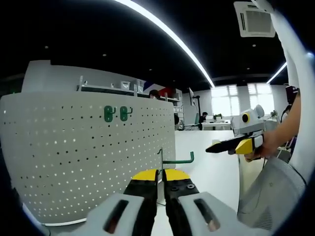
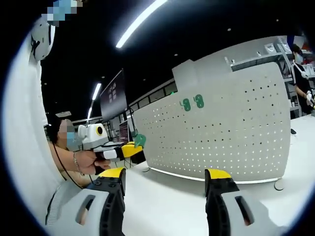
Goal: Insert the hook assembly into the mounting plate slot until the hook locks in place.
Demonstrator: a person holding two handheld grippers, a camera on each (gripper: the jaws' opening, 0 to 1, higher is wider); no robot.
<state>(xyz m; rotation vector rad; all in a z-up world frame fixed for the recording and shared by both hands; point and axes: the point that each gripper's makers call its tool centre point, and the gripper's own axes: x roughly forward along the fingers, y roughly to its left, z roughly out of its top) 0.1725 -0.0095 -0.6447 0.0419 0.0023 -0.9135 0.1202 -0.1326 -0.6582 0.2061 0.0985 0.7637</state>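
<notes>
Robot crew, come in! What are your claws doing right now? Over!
Left claw shut on green hook, near the pegboard. Right claw open, empty. Two green hooks already on the board. Nothing in the way.

Open office: desks (image 1: 216,124), ceiling light strips (image 1: 167,34), monitors (image 2: 112,96).

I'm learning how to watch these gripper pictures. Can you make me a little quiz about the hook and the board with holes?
1. True or false: the left gripper has its fingers shut on the green hook.
2. How many green hooks already hang on the white pegboard? A) none B) two C) five
3. Fill in: the right gripper has its fingers ____.

Key: 1 true; 2 B; 3 open
</notes>
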